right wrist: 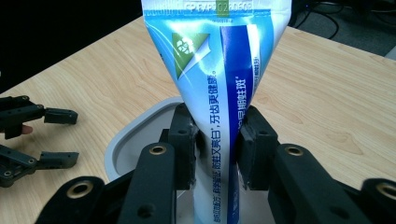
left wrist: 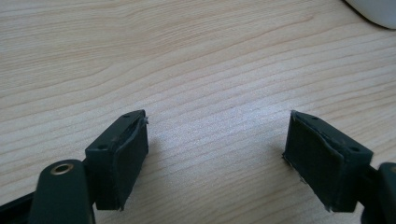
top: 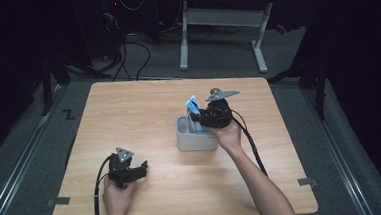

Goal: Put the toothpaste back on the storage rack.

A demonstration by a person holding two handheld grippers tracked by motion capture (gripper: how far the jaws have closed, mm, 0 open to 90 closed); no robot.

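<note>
Blue-white tube standing in grey cup; my right gripper loosening on it, pads touching. Left gripper idling wide over table. Next I'm judging: release, lift clear.

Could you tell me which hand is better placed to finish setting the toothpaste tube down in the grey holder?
Right. The right gripper already has the toothpaste tube between its jaws, standing in the grey holder. The left gripper rests open on the table, well away.
</note>
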